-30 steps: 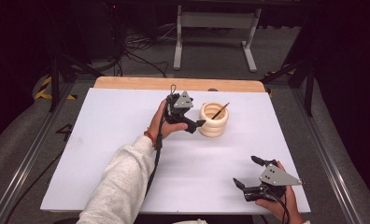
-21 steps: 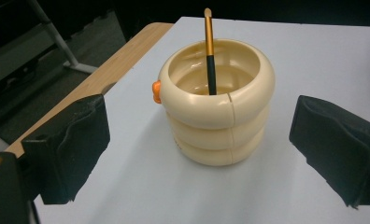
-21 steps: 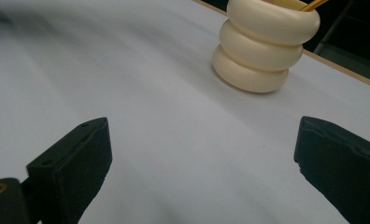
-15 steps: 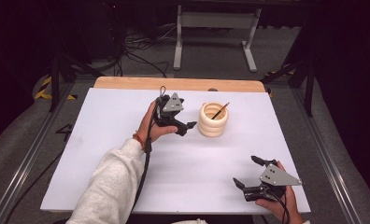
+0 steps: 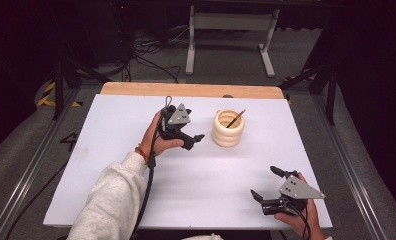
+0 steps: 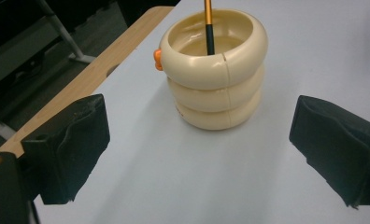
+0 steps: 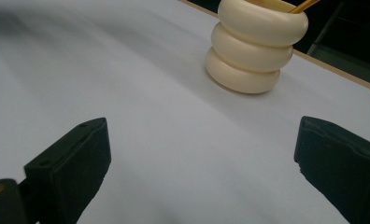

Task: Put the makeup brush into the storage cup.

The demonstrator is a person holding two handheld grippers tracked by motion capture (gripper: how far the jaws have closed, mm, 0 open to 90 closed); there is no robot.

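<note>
Right gripper point(image 5: 267, 188): your right hand point(image 5: 298, 220) holds it at the near right corner of the table point(image 5: 111, 165), well short of the cup point(image 5: 228, 128). Jaws spread wide, nothing between them. In the right gripper view the jaws frame bare white table, with the cup far off at upper right.

Left gripper point(image 5: 192, 141): your left hand point(image 5: 158, 135) holds it just left of the cup, not touching it. Jaws spread wide, nothing pinched. In the left gripper view the cup point(image 6: 214, 70) stands between the two pads and beyond them, with a clear gap to each.

Sleeve point(image 5: 108, 202): light grey, on your left forearm, running from the near edge toward the left of the cup. The gripper cable point(image 5: 147, 185) hangs along it.

Cup: cream, three stacked rings in profile, upright on the table, right of centre and toward the far edge. A small orange knob point(image 6: 158, 59) sits on its rim side.

Pencil point(image 5: 235, 118): inside the cup, leaning, tip end poking above the rim. Orange upper shaft, dark lower part in the left gripper view.

Table edge point(image 5: 186, 90): wooden strip beyond the cup.
</note>
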